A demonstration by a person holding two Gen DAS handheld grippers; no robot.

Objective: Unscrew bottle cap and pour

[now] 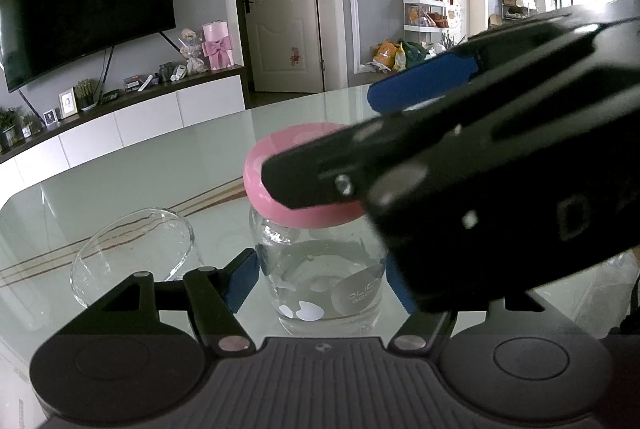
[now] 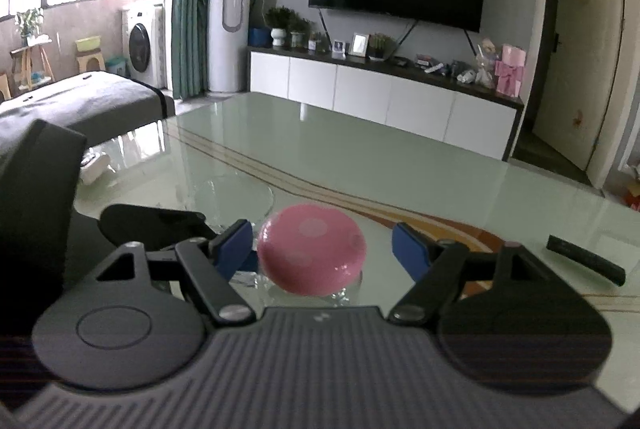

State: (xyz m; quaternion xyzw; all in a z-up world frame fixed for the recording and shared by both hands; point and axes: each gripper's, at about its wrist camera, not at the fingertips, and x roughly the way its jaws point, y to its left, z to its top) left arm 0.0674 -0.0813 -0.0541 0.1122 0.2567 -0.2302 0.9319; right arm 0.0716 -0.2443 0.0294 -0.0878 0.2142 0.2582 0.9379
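Insp. notes, L to R on the glass table (image 1: 132, 157).

Far L: empty clear glass (image 1: 136, 257), wet inside, standing just beside the bottle, near side of table. Presumably the pour target.

Centre: small clear bottle (image 1: 324, 281), upright, white spots and a grey label, a little liquid low in it. The left gripper (image 1: 320, 275) is clamped on its body; blue pads press both sides. Bottle is held steady.

Pink cap (image 2: 311, 249): domed, glossy, wider than the bottle neck, on the bottle and not yet off.

R: the right gripper (image 2: 324, 249) straddles the cap with jaws apart. L pad sits at the cap edge, R pad shows a clear gap. No grip on the cap yet.

Risks, judged:
- Cap is smooth and rounded; pads closing high on the dome could slip off when twisting.
- Off-centre approach (one pad nearer) could shove the bottle sideways in the L grip or tip it.
- Glass sits close; a swing of either gripper could knock it over.
- Glossy tabletop means anything dropped will likely slide.
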